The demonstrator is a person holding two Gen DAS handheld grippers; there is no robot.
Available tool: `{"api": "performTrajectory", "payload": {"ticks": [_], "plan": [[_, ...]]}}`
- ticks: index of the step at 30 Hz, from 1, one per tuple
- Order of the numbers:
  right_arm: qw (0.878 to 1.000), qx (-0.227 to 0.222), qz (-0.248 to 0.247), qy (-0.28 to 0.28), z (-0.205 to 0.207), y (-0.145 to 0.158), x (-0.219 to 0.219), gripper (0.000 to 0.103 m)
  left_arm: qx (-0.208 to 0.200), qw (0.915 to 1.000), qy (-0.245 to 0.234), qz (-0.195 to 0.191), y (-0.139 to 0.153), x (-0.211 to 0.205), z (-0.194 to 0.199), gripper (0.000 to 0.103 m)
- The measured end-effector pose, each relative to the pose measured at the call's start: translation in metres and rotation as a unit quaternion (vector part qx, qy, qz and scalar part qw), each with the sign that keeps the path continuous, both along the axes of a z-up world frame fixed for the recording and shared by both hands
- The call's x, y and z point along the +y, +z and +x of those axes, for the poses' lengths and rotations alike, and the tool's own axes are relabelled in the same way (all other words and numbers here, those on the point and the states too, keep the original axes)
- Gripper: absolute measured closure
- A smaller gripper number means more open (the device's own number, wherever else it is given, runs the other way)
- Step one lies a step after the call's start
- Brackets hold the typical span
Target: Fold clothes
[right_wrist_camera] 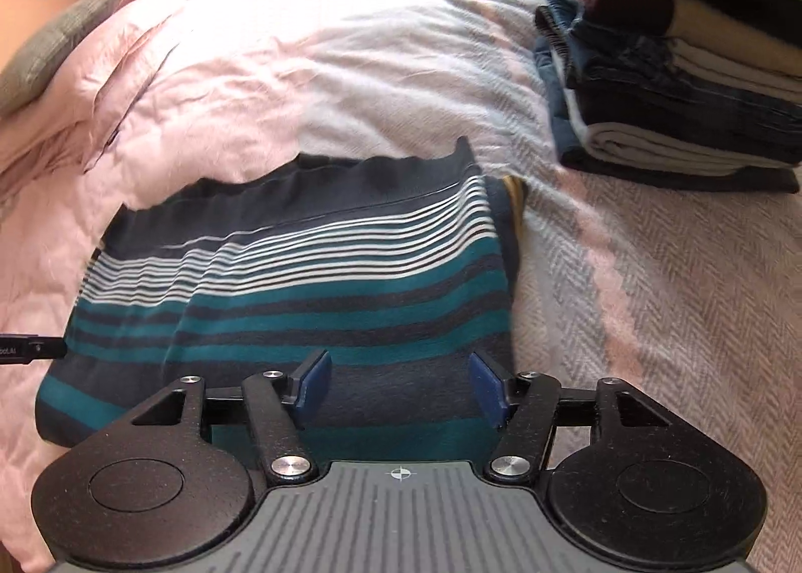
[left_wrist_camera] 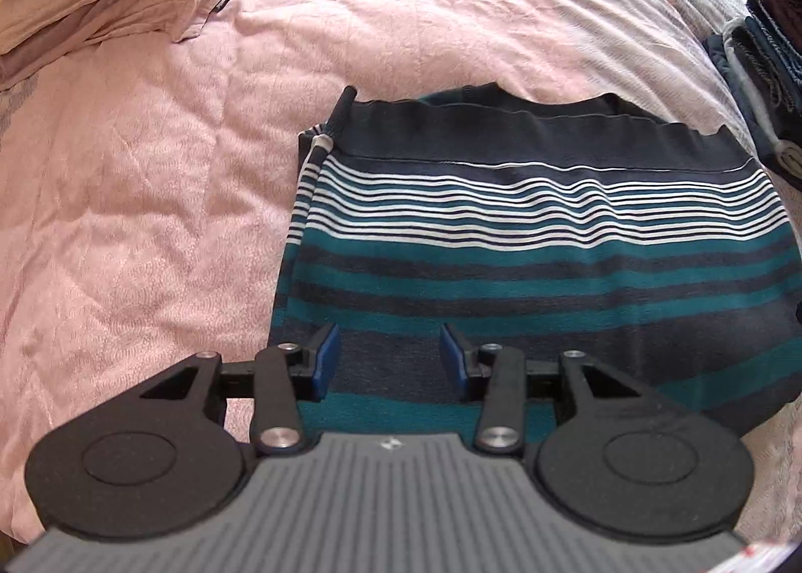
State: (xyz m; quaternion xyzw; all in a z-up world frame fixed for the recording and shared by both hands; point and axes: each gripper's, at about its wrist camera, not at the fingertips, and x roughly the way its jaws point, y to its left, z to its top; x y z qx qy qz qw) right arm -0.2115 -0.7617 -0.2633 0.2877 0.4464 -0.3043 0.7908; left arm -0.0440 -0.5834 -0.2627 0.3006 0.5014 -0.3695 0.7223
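My left gripper (left_wrist_camera: 390, 358) and right gripper (right_wrist_camera: 399, 385) hover released above the folded striped sweater (left_wrist_camera: 526, 242), near its closest edge.

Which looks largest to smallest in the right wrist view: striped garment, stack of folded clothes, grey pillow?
1. Striped garment, nearest the camera, which may exaggerate it.
2. Stack of folded clothes, cut off by the frame edge.
3. Grey pillow, farthest and partly hidden.
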Motion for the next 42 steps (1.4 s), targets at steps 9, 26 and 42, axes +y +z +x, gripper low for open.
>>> {"api": "performTrajectory", "payload": {"ticks": [9,26,42], "plan": [[0.998,-0.036,0.03,-0.045,-0.027,-0.018,-0.027,0.04,0.004,0.9998,-0.005,-0.02,-0.005,0.0,0.001,0.061],[0.939,-0.233,0.225,-0.119,-0.088,-0.119,-0.081,0.038,0.12,0.9866,0.058,-0.095,-0.065,0.025,0.04,0.058],[0.989,0.025,0.049,-0.14,0.014,-0.039,-0.035,0.084,0.112,0.9845,0.061,-0.12,-0.046,0.042,0.056,0.062]]}}
